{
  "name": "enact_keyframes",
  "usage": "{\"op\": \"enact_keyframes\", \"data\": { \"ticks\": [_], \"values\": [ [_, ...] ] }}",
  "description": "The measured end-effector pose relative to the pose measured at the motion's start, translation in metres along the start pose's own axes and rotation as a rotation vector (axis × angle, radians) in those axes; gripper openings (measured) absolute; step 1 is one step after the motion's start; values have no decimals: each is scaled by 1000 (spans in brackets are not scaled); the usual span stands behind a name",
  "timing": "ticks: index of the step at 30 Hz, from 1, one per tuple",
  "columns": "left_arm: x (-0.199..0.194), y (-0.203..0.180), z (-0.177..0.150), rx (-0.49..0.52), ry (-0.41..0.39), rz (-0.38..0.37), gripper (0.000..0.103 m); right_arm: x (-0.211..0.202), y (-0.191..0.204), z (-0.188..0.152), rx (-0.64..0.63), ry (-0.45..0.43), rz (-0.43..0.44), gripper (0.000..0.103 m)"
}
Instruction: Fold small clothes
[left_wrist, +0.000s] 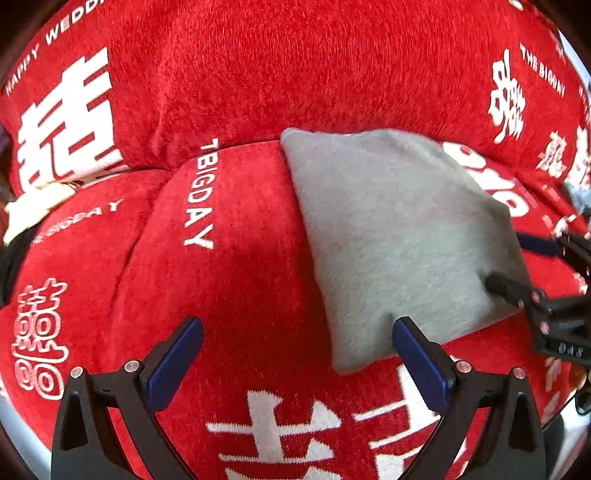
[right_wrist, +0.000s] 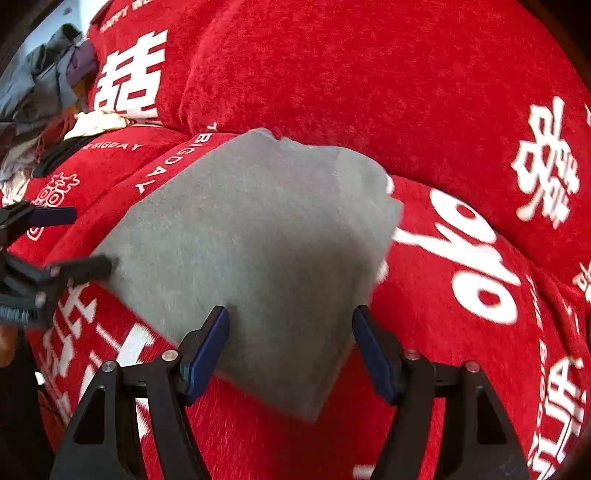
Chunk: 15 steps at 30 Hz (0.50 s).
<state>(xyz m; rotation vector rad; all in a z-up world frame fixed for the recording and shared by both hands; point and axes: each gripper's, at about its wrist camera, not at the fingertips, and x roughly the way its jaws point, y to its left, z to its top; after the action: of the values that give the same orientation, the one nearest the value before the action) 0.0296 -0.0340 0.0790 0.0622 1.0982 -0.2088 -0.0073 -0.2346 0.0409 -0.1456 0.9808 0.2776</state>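
A folded grey garment (left_wrist: 391, 236) lies flat on the red sofa cover (left_wrist: 240, 288). My left gripper (left_wrist: 297, 354) is open just in front of the garment's near left corner, its right finger touching the cloth edge. The right gripper (left_wrist: 517, 266) shows at the garment's right edge in this view. In the right wrist view the grey garment (right_wrist: 258, 251) fills the middle and my right gripper (right_wrist: 290, 343) is open, its fingers straddling the near corner of the cloth. The left gripper (right_wrist: 70, 240) shows at the garment's left edge, open.
The red cover with white lettering (right_wrist: 472, 258) drapes the seat and the backrest (left_wrist: 295, 66). A pile of mixed clothes (right_wrist: 48, 92) lies at the far left of the sofa. A cream cloth (left_wrist: 33, 210) lies at the left seat edge.
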Motion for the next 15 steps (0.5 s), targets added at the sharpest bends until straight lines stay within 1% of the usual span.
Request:
{"op": "enact_keyframes", "data": {
  "ticks": [1,2,3,5,7,8,9,10,11,12,13,14,15],
  "values": [
    [1,3,4,-14,8,-28,102,-7,-5,1,27,-13,17,73],
    [6,10,12,-45,33,-78,102,-14,-12,4,60,-32,27,73],
    [11,14,19,-72,54,-113,102,-18,-16,8,83,-46,26,73],
    [24,20,40,-132,84,-185,102,-23,-26,25,124,-85,38,73],
    [35,19,55,-164,96,-201,102,-18,-27,44,127,-99,59,76],
    [45,19,64,-185,114,-214,102,-10,-26,57,117,-97,80,78],
    [53,18,69,-197,129,-221,102,-1,-23,68,110,-90,103,78],
    [62,17,75,-206,148,-217,102,18,-23,81,115,-61,132,78],
    [74,15,80,-211,173,-186,102,32,-24,89,125,-32,143,78],
    [80,14,81,-213,187,-168,102,53,-28,96,138,12,152,78],
    [89,14,82,-222,205,-152,102,65,-32,98,144,34,162,79],
    [95,16,83,-233,216,-163,103,79,-42,100,169,56,170,79],
    [98,18,84,-241,228,-202,103,88,-52,99,191,74,115,79]
  ]
}}
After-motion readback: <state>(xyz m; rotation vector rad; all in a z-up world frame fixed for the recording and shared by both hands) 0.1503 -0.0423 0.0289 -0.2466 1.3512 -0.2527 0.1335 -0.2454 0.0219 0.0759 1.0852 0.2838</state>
